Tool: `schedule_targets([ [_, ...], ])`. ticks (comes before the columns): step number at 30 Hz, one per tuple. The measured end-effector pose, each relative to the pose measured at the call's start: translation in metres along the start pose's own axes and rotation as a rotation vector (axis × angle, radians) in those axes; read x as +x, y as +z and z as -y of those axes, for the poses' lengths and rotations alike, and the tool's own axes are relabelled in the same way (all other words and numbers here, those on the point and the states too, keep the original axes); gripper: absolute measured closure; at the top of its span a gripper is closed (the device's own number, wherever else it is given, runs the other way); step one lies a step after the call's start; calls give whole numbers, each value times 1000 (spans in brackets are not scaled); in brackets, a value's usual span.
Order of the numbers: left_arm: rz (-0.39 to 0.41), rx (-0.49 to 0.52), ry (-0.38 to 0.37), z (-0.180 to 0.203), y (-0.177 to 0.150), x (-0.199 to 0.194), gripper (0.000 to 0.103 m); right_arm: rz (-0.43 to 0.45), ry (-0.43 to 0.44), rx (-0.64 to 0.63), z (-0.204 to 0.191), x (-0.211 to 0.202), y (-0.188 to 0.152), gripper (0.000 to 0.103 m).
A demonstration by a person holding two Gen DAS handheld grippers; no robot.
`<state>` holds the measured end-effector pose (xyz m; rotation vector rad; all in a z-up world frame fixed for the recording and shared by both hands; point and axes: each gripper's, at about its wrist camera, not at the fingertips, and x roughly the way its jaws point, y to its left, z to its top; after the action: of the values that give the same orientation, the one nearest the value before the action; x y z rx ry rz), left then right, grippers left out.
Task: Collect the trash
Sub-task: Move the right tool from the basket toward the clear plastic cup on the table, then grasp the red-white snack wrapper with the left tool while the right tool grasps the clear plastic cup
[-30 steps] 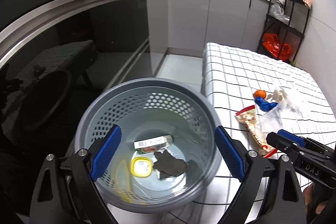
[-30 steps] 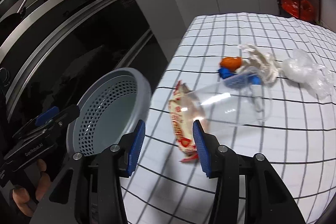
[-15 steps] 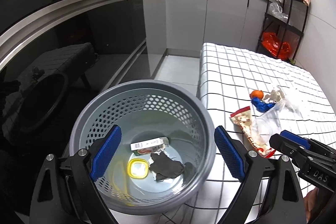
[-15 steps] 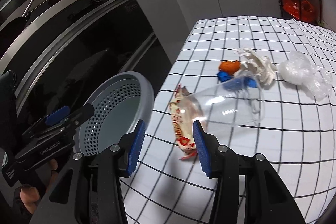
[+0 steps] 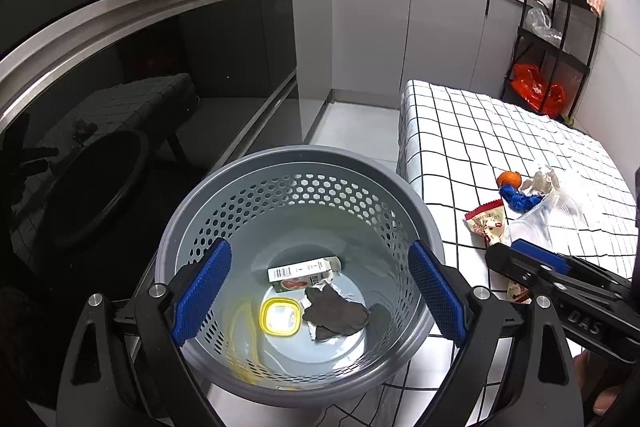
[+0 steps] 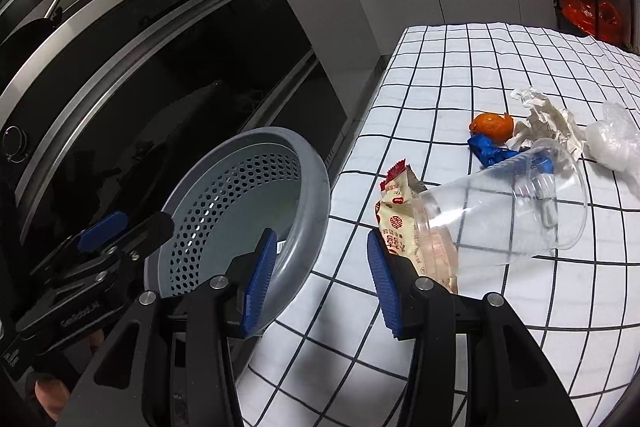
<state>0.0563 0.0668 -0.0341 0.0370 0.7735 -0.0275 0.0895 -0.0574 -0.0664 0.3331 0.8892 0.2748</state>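
Note:
My left gripper [image 5: 320,291] is shut on the rim of a grey perforated trash basket [image 5: 360,179] and holds it beside the table edge. Inside lie a small carton [image 5: 304,269], a yellow lid [image 5: 280,317] and a dark scrap [image 5: 336,315]. The basket also shows in the right wrist view [image 6: 316,183]. My right gripper [image 6: 322,281] is open and empty, just short of a snack wrapper [image 6: 394,223] and a clear plastic cup [image 6: 508,211] lying on its side on the checked tablecloth [image 6: 460,79].
Beyond the cup lie a blue scrap [image 6: 488,151], an orange peel [image 6: 492,125], crumpled paper [image 6: 552,123] and a crumpled clear bag [image 6: 616,143]. A dark oven front [image 6: 160,99] stands left. A black rack [image 5: 556,39] with red bags stands behind the table.
My right gripper has opened wider and moved a little nearer the wrapper and cup. The basket has shifted slightly in the left wrist view.

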Motion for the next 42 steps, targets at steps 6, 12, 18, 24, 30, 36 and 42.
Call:
schedule_targets([
  [6, -6, 7, -22, 8, 0, 2, 15, 15, -38, 33, 16, -5, 0, 58],
  [12, -8, 18, -58, 26, -1, 2, 15, 29, -87, 62, 39, -24, -8, 58],
  [18, -11, 41, -99, 50, -4, 2, 15, 48, -141, 105, 71, -44, -12, 58],
  [24, -18, 79, -131, 77, -10, 3, 15, 68, -197, 147, 103, -65, -17, 58],
  [30, -34, 87, -157, 96, -15, 8, 15, 78, -232, 188, 129, -76, -20, 58],
  [36, -49, 97, -159, 114, -19, 17, 14, 100, -285, 178, 131, -86, -16, 58],
  [42, -66, 68, -153, 118, -17, 27, 14, 113, -370, 123, 125, -93, -7, 53],
])
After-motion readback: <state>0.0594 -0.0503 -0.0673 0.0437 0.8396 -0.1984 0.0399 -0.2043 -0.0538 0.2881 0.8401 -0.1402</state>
